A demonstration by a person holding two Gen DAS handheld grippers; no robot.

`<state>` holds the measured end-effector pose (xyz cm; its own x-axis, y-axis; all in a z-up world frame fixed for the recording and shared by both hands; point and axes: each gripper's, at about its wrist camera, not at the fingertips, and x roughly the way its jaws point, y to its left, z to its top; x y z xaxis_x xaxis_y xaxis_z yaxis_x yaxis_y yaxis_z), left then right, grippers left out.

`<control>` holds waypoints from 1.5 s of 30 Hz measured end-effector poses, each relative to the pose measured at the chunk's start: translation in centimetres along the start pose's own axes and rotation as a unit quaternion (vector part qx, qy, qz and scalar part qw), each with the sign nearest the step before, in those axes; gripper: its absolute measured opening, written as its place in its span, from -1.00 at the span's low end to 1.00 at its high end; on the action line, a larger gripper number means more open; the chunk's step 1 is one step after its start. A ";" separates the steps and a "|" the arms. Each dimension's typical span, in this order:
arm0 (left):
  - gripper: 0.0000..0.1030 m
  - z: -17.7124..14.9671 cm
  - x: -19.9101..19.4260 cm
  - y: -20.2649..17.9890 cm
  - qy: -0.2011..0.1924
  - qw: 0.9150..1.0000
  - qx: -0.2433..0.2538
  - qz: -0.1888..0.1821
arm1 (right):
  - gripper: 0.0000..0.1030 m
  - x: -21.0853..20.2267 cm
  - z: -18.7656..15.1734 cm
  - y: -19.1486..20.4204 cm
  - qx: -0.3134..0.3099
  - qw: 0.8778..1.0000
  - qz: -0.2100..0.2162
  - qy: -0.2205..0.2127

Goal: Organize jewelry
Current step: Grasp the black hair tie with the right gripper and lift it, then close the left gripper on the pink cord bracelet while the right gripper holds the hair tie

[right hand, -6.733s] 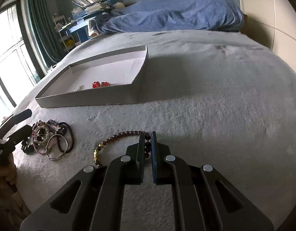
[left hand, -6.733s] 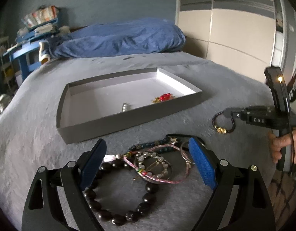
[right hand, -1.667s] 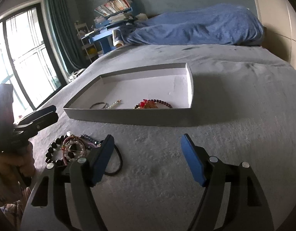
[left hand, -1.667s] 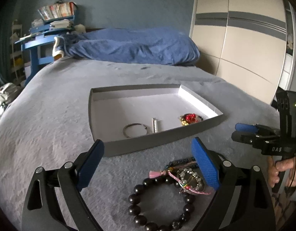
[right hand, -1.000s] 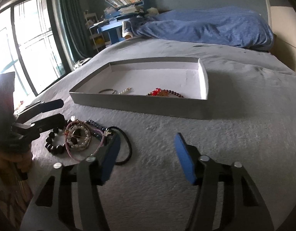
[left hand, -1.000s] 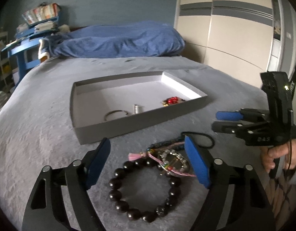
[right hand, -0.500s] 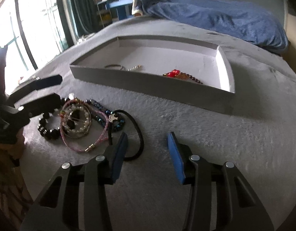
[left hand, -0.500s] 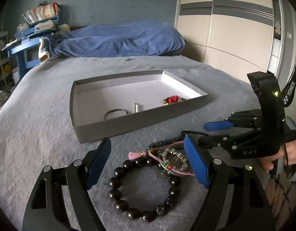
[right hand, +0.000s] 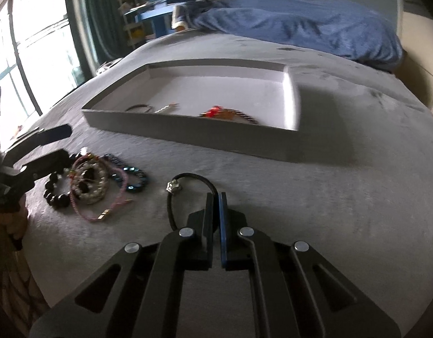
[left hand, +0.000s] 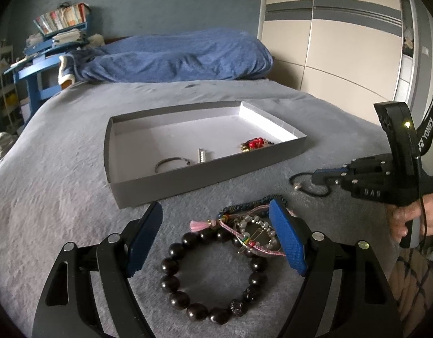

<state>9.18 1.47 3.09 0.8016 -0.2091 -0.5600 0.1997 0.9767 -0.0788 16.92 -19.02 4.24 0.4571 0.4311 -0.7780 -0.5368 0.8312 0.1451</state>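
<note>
The left gripper [left hand: 216, 242] is held wide open above the bead bracelet [left hand: 213, 276] and the tangled pile [left hand: 250, 225] on the bed [left hand: 61, 197]. The right gripper [right hand: 215, 197] is clenched on the black cord [right hand: 194, 180], just beside the pile. Farther off, in the grey tray [left hand: 188, 180], a ring [left hand: 171, 163], a small silver piece [left hand: 202, 156] and a red bead piece [left hand: 254, 143] are seen.
</note>
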 end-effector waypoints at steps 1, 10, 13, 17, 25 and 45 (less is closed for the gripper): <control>0.53 0.0 0.0 0.0 0.000 1.000 0.001 0.000 | -0.93 0.0 -0.1 -0.5 0.011 1.000 0.003 -0.001; 0.53 -0.4 -0.6 -1.6 -0.007 0.999 0.034 -0.006 | -0.93 0.3 -0.4 -0.6 0.019 1.000 0.007 -0.002; 0.53 -0.7 -1.0 -2.5 -0.007 0.999 0.041 -0.017 | -0.93 0.2 -0.5 -0.9 0.026 1.000 0.006 -0.008; 0.53 -1.1 -1.1 -3.9 -0.004 0.998 0.053 -0.032 | -0.94 0.1 -0.5 -1.0 0.033 0.999 0.006 -0.011; 0.53 -2.0 -0.7 -6.0 0.013 0.996 0.079 -0.048 | -0.93 0.1 -0.6 -1.4 0.043 0.999 0.010 -0.014; 0.53 -0.9 0.8 -6.4 0.049 0.994 0.092 -0.028 | -0.93 0.0 -0.7 -1.3 0.044 0.999 0.011 -0.013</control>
<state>8.07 -4.90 2.43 0.7298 -0.2485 -0.6369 0.3491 0.9365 0.0345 17.13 -20.31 3.59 0.4657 0.4572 -0.7577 -0.4820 0.8491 0.2162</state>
